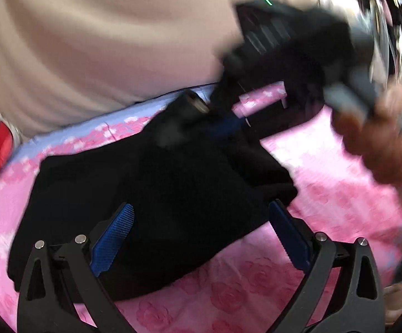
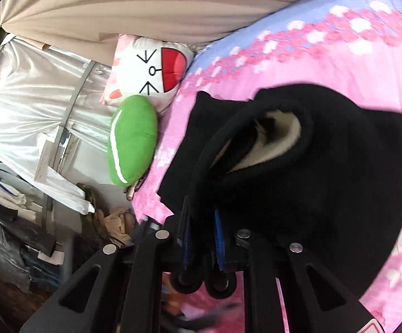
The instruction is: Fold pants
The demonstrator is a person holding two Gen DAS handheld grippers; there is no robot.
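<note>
Risk, as judged: thick black fleece-lined pants [image 2: 325,188] slipping from right claw [image 2: 202,236] mid-fold if pinch holds too little cloth; bulky layers bunching, edges misaligning. Pants on pink rose-print bed sheet [image 1: 325,194], partly lifted at waistband end. Right claw pressed together, pinching pants fabric between blue pads. Left claw [image 1: 201,230] spread wide, hovering over near pants edge, holding nothing; contact unclear.

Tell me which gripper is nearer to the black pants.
Right. The right gripper is shut on a lifted edge of the black pants, in contact. The left gripper is open above the pants on the pink bedsheet, fingers astride but not gripping.
</note>
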